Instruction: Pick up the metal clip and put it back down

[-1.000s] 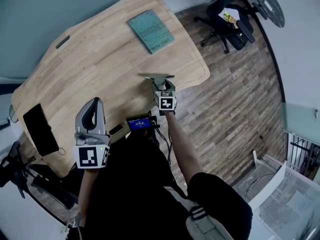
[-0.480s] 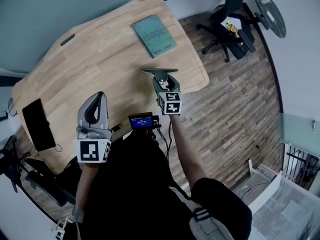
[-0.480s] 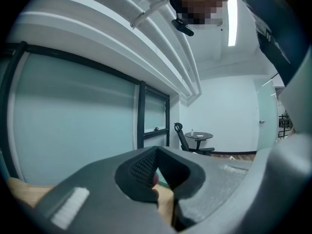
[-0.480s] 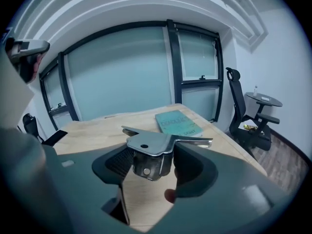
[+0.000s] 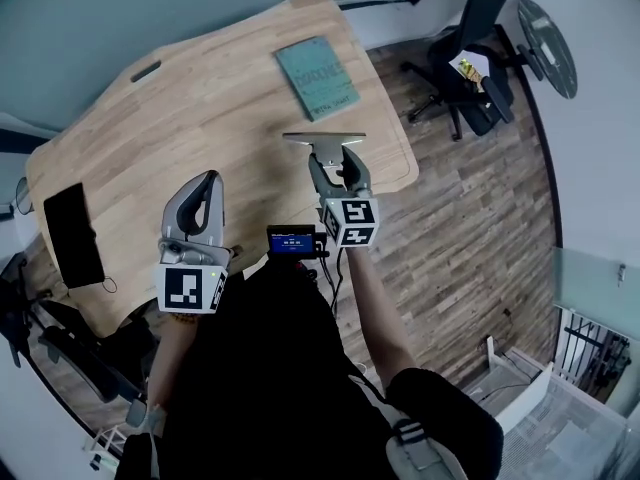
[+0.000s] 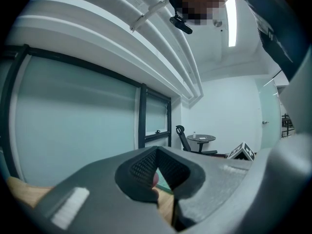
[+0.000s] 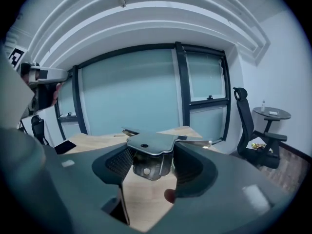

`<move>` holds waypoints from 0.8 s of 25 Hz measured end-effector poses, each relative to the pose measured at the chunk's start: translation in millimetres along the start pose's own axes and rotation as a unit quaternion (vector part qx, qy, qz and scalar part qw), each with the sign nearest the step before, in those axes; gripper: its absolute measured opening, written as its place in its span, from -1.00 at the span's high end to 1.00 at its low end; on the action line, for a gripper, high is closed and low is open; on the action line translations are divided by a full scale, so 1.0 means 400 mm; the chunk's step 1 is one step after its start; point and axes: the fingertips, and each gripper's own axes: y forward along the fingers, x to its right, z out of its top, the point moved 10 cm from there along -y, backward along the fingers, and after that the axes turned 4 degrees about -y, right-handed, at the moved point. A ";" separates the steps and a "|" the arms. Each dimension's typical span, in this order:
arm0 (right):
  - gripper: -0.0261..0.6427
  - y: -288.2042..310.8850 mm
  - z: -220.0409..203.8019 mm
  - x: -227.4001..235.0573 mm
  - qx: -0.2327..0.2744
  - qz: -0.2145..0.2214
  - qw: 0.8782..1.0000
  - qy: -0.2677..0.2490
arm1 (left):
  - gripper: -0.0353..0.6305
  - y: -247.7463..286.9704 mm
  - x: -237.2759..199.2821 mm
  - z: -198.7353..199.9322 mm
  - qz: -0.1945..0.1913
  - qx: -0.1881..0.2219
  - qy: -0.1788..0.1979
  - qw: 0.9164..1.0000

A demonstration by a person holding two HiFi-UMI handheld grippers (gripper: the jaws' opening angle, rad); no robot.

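The first half of the job looks done. The metal clip (image 7: 150, 144) is up off the wooden surface (image 5: 200, 118) and in the air. The right hand-held gripper (image 5: 335, 164) has it. Its jaws are closed on the clip, with one pad on each side of the clip's lower part. The clip fills the gap, so the jaws stand quite far apart. The flat shiny top of the clip sticks out past the tips of the jaws like a little roof. In the head view the clip sits at the very front of that hand-held gripper. It is over the right side of the surface, not far from the edge. It touches only the pads.

The left hand-held gripper (image 5: 203, 190) has nothing in it. Its jaws are closed together at the tips. It is on the person's left side, well apart from the clip.

The second half is left: the clip must go back down. I think the right hand-held gripper has to come down until the clip rests on the wood, and then let go. There is bare wood under it. A green book (image 5: 317, 76) and a black phone (image 5: 72, 248) lie well apart from the clip, so they should not get in the way.
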 end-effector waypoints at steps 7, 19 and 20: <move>0.08 -0.072 0.102 -0.013 0.067 0.004 0.998 -0.019 | 0.89 0.024 0.021 0.007 0.003 0.014 0.003 1.000; 0.08 -0.183 0.251 -0.023 0.155 0.008 0.986 -0.059 | 0.89 0.045 0.055 0.035 0.018 0.054 0.011 0.998; 0.08 -0.190 0.259 -0.023 0.160 0.007 0.985 -0.060 | 0.89 0.046 0.056 0.037 0.021 0.057 0.011 0.998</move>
